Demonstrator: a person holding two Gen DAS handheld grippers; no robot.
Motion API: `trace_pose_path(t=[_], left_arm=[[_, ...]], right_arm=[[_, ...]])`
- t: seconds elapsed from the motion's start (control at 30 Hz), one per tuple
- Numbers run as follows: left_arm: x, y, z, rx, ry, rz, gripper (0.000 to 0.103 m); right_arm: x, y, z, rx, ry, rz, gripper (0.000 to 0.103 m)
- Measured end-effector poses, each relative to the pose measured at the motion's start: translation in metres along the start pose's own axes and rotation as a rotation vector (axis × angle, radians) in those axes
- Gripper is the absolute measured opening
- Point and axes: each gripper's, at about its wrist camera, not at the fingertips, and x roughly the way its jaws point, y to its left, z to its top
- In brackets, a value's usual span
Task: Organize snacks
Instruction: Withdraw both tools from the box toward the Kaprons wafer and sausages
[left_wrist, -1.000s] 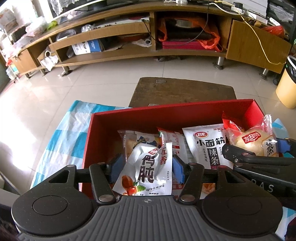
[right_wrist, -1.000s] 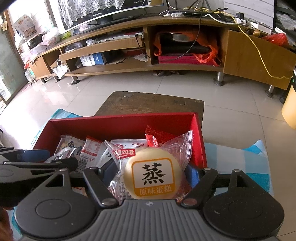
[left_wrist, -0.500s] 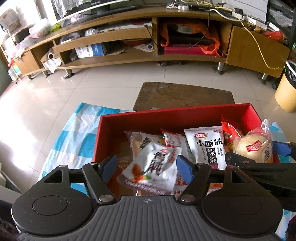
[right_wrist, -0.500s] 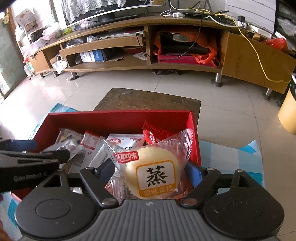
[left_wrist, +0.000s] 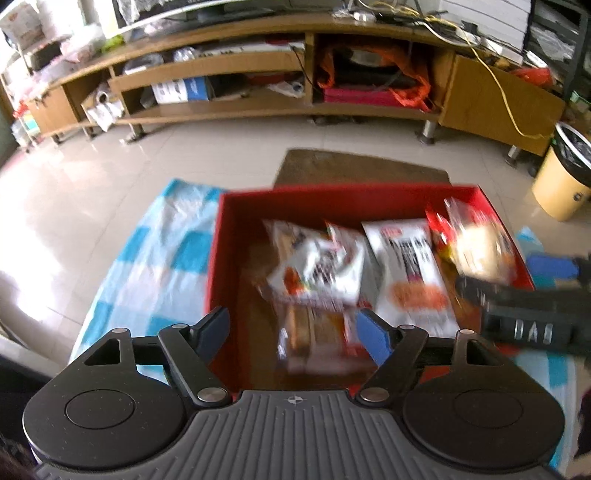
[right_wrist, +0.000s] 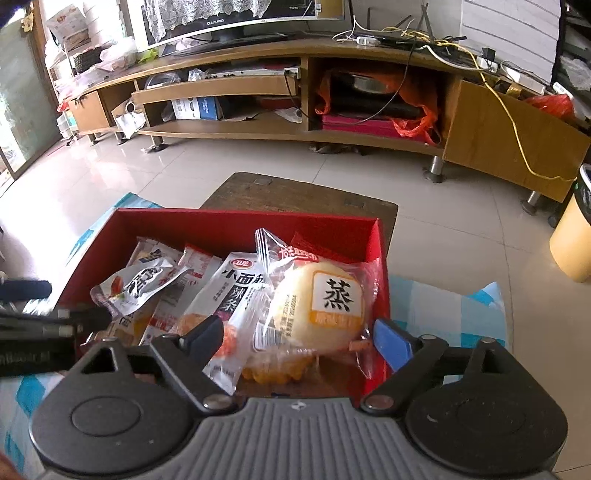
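Observation:
A red box (left_wrist: 369, 201) (right_wrist: 236, 221) on a blue-checked cloth holds several snack packets. A white chicken-snack packet (left_wrist: 317, 267) (right_wrist: 142, 284) lies on the pile at the left. A white spicy-strip packet (left_wrist: 410, 266) (right_wrist: 229, 295) lies in the middle. A wrapped steamed cake (right_wrist: 325, 306) (left_wrist: 480, 247) rests at the right of the box. My left gripper (left_wrist: 293, 334) is open and empty over the box's near edge. My right gripper (right_wrist: 299, 339) is open, its fingers either side of the cake's near end, not pressing it.
A dark wooden stool (right_wrist: 303, 195) stands behind the box. The blue-checked cloth (left_wrist: 159, 258) covers the surface on both sides. A long TV cabinet (right_wrist: 295, 103) runs along the back. A yellow bin (right_wrist: 572, 240) stands on the floor at right.
My left gripper opened, dropped the chicken-snack packet into the box and drew back. My right gripper opened and the steamed cake settled into the box's right side.

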Motion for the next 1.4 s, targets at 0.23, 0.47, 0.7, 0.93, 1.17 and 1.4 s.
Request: trace_pose_path(t=[0.23,0.47,0.7,0.93,1.17,1.4], left_arm=[[-0.016,-0.022,-0.032,0.076,0.012,-0.142,0.081],[-0.013,-0.058,-0.043,0.172,-0.016,-0.261,0.083],[-0.006,-0.061,-0.05,0.177,0.003,-0.351,0.08],[-0.01,-0.061,-0.073,0.217,0.047,-0.398,0.086],[-0.012,-0.056,-0.094,0.255,0.118,-0.395,0.082],[-0.007,-0.077,-0.087,0.651,0.064,-0.325,0.086]], right_arm=[[-0.026,-0.007,-0.012,-0.007,-0.023,0.0,0.086],[-0.04,-0.022,-0.024,0.004,-0.023,-0.009,0.086],[-0.043,-0.037,-0.027,0.034,-0.017,-0.011,0.086],[-0.046,-0.036,-0.028,0.033,-0.014,0.001,0.086],[-0.053,-0.034,-0.037,-0.013,0.007,0.022,0.086],[-0.047,-0.037,-0.051,-0.038,0.063,0.046,0.086]])
